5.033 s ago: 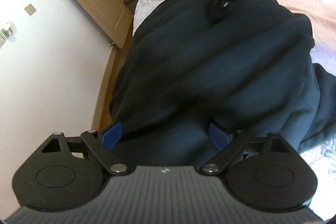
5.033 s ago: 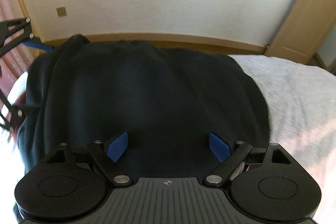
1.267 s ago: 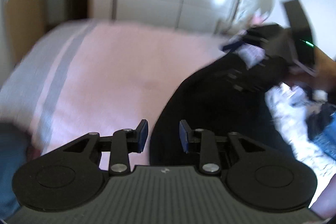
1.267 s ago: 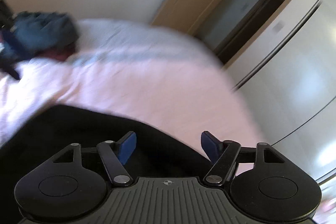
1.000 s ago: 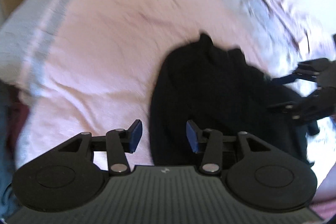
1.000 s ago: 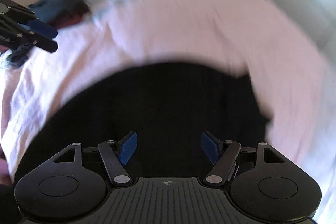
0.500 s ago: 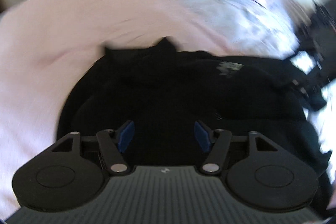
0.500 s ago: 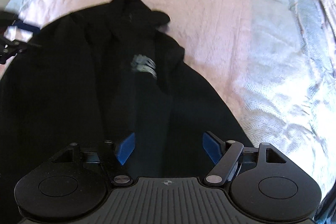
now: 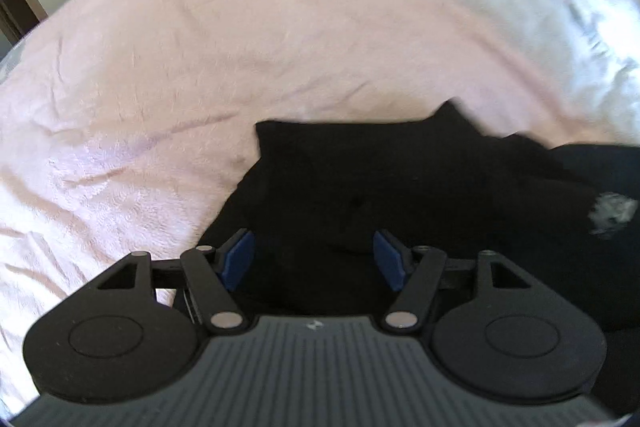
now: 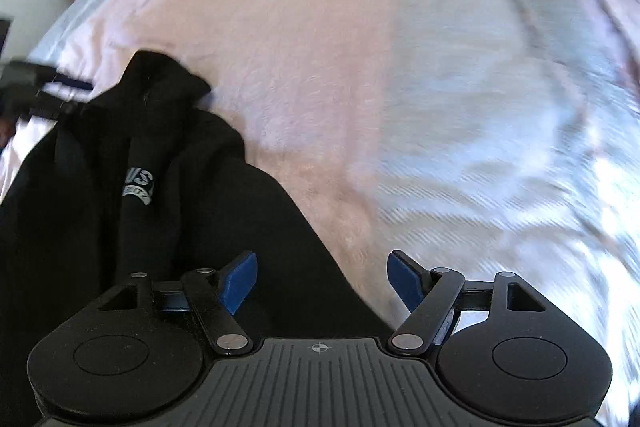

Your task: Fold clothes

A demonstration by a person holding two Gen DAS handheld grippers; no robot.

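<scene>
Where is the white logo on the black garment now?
In the right wrist view, the white logo sits left of centre on the black garment, which lies on the pink bedspread.

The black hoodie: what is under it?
The black hoodie lies on a pink blanket, which shows all around its edges. Whatever sits directly beneath the dark fabric is covered and cannot be seen.
</scene>
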